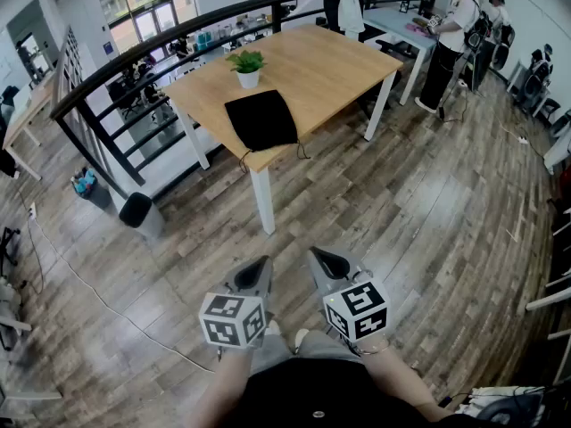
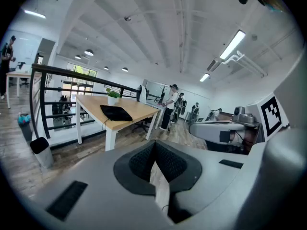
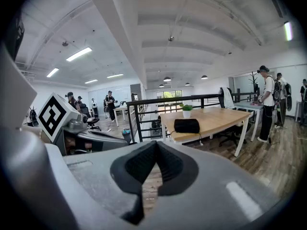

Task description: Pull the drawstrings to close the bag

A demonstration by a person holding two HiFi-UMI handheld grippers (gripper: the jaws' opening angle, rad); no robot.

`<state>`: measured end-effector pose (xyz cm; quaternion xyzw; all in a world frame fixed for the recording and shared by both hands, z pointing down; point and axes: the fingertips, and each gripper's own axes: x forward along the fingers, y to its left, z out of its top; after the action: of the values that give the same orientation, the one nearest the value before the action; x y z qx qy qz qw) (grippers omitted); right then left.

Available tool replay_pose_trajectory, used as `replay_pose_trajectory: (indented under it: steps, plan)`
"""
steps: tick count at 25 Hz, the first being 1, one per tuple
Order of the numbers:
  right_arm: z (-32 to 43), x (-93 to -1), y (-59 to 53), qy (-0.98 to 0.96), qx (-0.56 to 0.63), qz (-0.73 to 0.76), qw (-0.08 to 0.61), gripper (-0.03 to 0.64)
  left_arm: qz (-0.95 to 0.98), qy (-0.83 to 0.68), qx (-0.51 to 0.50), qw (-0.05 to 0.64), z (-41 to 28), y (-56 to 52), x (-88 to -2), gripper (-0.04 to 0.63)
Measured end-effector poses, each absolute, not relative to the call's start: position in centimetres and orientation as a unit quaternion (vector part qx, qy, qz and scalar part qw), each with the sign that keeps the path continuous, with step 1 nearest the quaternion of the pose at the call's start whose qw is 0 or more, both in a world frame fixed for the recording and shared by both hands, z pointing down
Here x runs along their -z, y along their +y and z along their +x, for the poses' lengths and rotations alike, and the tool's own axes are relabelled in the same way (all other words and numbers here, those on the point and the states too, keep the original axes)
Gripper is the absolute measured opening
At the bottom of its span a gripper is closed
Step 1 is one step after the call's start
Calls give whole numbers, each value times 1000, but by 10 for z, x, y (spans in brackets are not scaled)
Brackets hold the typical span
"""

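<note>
A black drawstring bag [image 1: 260,119] lies on the near end of a wooden table [image 1: 312,61], its strings hanging over the table's front edge. The same bag [image 2: 115,112] [image 3: 186,125] shows far off in both gripper views. My left gripper [image 1: 261,266] and right gripper [image 1: 323,259] are held side by side low over the floor, well short of the table. Both are shut with nothing between their pads.
A small potted plant [image 1: 247,67] stands on the table behind the bag. A black railing [image 1: 161,52] runs along the table's left side, with a black bin [image 1: 138,210] below it. People stand by a white table [image 1: 401,16] at the back right. Wooden floor lies between me and the table.
</note>
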<state>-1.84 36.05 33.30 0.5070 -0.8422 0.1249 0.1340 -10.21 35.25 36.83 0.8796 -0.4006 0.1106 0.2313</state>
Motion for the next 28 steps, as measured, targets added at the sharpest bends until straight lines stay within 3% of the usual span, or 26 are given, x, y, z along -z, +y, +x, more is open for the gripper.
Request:
replay_pose_trajectory:
  steps: [19, 28]
  plan:
    - [-13, -325, 361, -866, -124, 474, 97, -2, 892, -392, -89, 205, -81, 347, -354, 15]
    - [-1, -345, 377, -878, -133, 451, 93, -2, 882, -398, -99, 232, -51, 364, -377, 15]
